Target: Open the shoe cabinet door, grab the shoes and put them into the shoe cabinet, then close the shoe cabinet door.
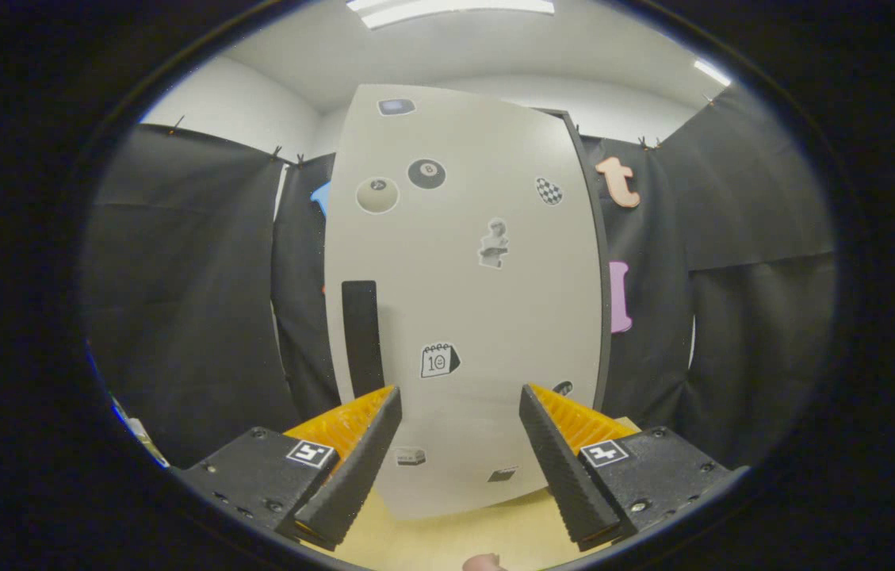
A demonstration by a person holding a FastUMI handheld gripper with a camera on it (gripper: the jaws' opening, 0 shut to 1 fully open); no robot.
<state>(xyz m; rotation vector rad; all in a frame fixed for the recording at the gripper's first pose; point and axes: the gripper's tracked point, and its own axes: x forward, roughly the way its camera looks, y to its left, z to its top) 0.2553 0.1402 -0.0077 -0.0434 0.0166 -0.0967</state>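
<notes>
Your gripper faces the shoe cabinet door square on, its 2 fingers spread wide with nothing between them, and the door lies shut across the cabinet with its dark vertical handle just beyond and above the left fingertip. That fits either the stage ahead of opening or the job done with the shoes shut away inside, so I would not call the step; any pull would need the fingers shifted left of the door's middle onto that handle. The cabinet stands on a pale wooden surface with black cloth walls either side of it and ceiling lights above.
</notes>
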